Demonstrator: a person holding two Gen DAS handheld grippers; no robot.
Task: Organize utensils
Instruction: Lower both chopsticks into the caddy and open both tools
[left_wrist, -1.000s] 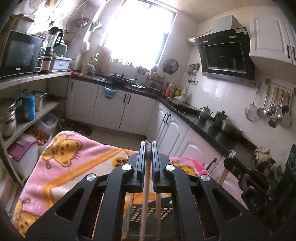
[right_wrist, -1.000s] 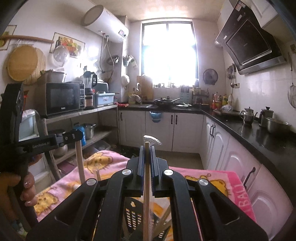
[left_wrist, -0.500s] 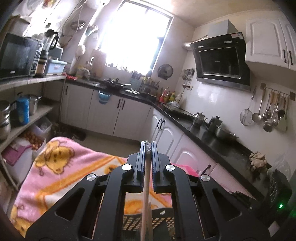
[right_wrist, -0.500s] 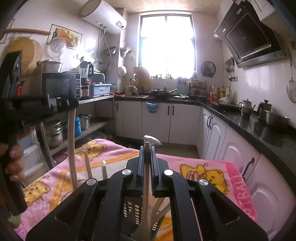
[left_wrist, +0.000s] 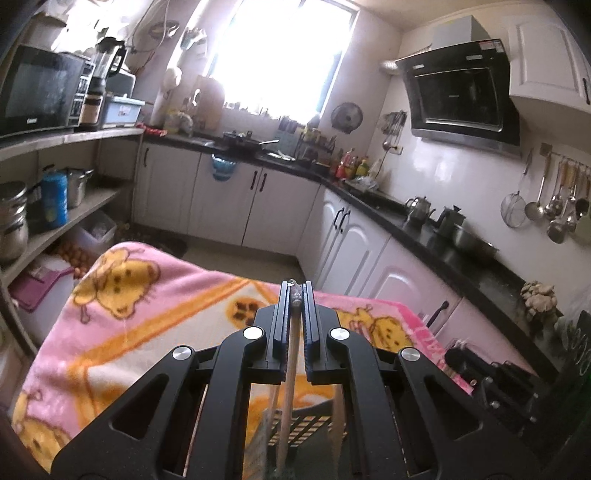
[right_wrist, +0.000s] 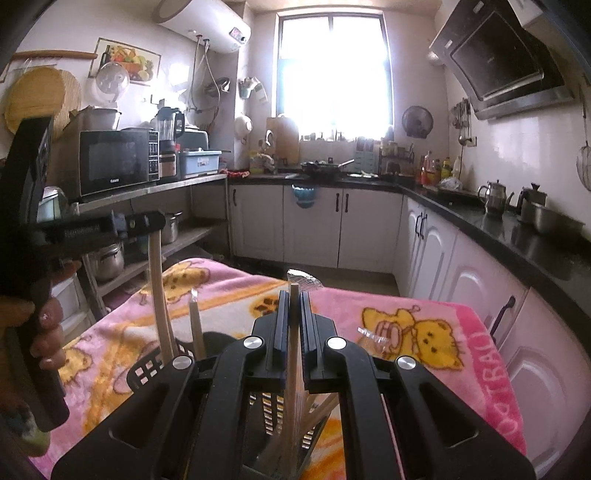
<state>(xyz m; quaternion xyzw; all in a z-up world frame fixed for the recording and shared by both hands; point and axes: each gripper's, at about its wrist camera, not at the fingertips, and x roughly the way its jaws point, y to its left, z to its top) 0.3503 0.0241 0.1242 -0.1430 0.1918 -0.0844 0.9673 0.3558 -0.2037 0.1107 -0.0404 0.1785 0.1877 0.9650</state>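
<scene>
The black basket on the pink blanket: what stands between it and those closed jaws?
In the right wrist view, a wooden stick runs from the right gripper's shut jaws into the basket.

The left gripper (left_wrist: 296, 295) clamps a wooden stick (left_wrist: 290, 373), seemingly a chopstick, above a black basket (left_wrist: 314, 417).

Pink blanket (right_wrist: 491, 354) edge shows big letters, partly cut, looks like "...TBALL". Microwave (right_wrist: 114, 162) has small brand mark under door, too blurry to read. Nothing else legible.
</scene>
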